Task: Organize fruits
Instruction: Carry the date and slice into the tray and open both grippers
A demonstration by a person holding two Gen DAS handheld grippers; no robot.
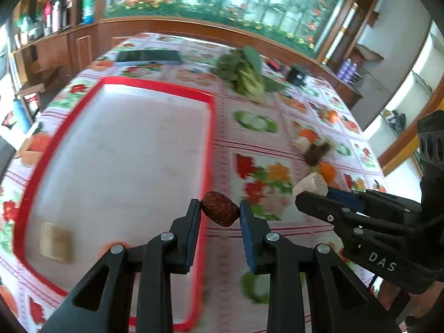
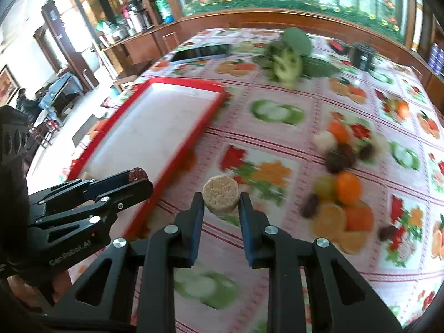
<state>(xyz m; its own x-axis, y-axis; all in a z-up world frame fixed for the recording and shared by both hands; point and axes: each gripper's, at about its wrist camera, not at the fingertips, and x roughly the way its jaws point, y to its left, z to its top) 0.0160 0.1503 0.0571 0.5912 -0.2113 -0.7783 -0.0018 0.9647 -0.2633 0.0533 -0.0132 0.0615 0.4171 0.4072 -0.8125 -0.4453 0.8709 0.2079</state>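
Note:
My left gripper [image 1: 220, 207] is shut on a dark red-brown round fruit piece [image 1: 220, 214], held just above the right rim of the red-rimmed white tray [image 1: 125, 149]. A pale beige block [image 1: 57, 242] lies in the tray's near left corner. My right gripper [image 2: 221, 197] is shut on a pale beige round piece [image 2: 220, 199] above the tablecloth, right of the tray [image 2: 155, 122]. Each gripper shows in the other's view: the right gripper [image 1: 312, 194] with its pale piece [image 1: 310, 183], the left gripper [image 2: 138, 180] with the dark piece [image 2: 137, 174].
On the fruit-print tablecloth to the right lies a loose pile: an orange fruit [image 2: 348, 187], dark round fruits [image 2: 340, 158], a green grape [image 2: 324, 186], a pale chunk [image 2: 327, 140]. Leafy greens [image 2: 288, 58], a phone [image 2: 199, 52] and a black box [image 2: 363, 55] sit at the far side.

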